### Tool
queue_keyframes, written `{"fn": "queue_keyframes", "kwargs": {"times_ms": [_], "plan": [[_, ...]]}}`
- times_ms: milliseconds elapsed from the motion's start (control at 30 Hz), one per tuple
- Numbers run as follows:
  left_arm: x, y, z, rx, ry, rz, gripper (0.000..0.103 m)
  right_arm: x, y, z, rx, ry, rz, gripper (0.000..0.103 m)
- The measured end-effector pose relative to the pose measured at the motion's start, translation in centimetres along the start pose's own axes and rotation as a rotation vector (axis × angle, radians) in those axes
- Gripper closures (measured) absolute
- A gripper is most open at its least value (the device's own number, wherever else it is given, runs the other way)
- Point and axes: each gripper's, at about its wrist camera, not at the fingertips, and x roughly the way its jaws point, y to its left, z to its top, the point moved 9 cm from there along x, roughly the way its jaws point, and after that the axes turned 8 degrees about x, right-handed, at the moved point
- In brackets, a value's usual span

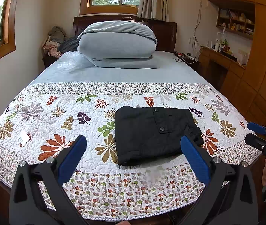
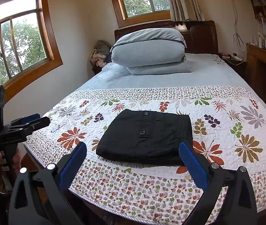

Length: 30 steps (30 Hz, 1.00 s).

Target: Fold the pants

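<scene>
Black pants (image 1: 151, 133) lie folded into a compact rectangle on the floral quilt (image 1: 61, 116) near the foot of the bed, two snap buttons facing up. They also show in the right wrist view (image 2: 148, 136). My left gripper (image 1: 133, 150) is open and empty, held above the bed's near edge just in front of the pants. My right gripper (image 2: 133, 155) is open and empty, also just in front of the pants. Each gripper shows at the side of the other's view: the right one (image 1: 260, 135), the left one (image 2: 29, 121).
A folded grey duvet (image 1: 117, 45) is stacked at the headboard. A white tag (image 1: 24, 138) lies on the quilt at the left. A pile of clothes (image 1: 55, 39) sits by the bed's far left corner. A wooden desk and shelves (image 1: 226, 56) stand to the right.
</scene>
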Motion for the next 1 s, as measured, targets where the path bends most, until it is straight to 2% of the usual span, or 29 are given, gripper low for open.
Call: {"fn": "queue_keyframes", "kwargs": {"times_ms": [433, 567, 1000], "plan": [[-0.37, -0.3, 0.0, 0.019, -0.013, 0.02, 0.003, 0.52, 0.29, -0.56, -0.009, 0.013, -0.003, 0.003], [-0.31, -0.45, -0.01, 0.014, -0.015, -0.001, 0.003, 0.73, 0.26, -0.71, -0.008, 0.019, -0.003, 0.003], [0.27, -0.22, -0.55, -0.006, 0.017, -0.004, 0.003, 0.69, 0.39, -0.85, -0.031, 0.015, -0.016, 0.003]]}}
